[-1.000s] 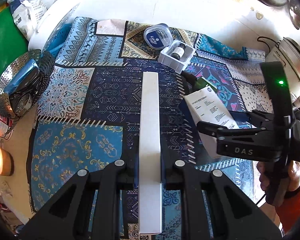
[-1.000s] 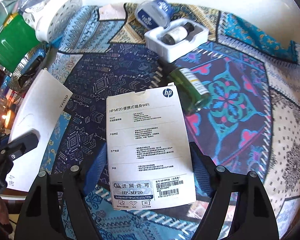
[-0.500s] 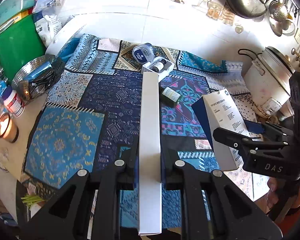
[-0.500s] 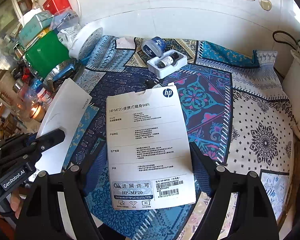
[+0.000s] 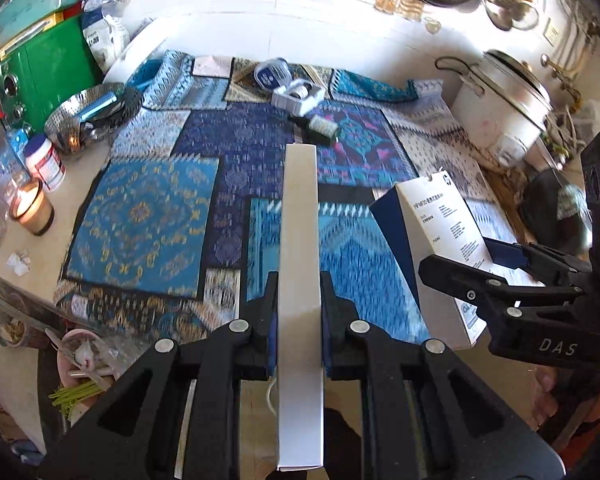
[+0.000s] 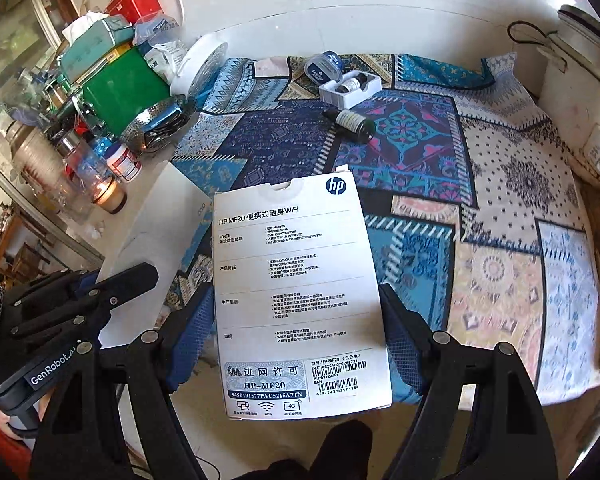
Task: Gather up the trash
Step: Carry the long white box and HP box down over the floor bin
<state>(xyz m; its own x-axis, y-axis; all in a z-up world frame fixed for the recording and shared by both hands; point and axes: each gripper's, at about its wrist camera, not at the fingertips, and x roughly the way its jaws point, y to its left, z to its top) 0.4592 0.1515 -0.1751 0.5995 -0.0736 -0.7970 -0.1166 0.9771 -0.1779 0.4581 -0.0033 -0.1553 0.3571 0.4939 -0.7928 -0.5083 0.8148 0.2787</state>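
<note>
Left gripper (image 5: 299,312): clamped on a plain white box (image 5: 300,280), seen edge-on, above the patchwork cloth (image 5: 140,216).
Right gripper (image 6: 296,320): closed on the flat HP carton (image 6: 296,288).
Right view only: printed label, barcode.
Far: dark bottle (image 6: 354,120) lying on the cloth.

A patchwork cloth (image 5: 148,216) covers most of the counter. Off its left edge a lit candle (image 5: 30,208) stands beside a white jar (image 5: 46,160); a steel strainer basket (image 5: 88,114) and a green box (image 5: 40,72) sit further back. A white cooker (image 5: 508,108) occupies the far right corner.
</note>
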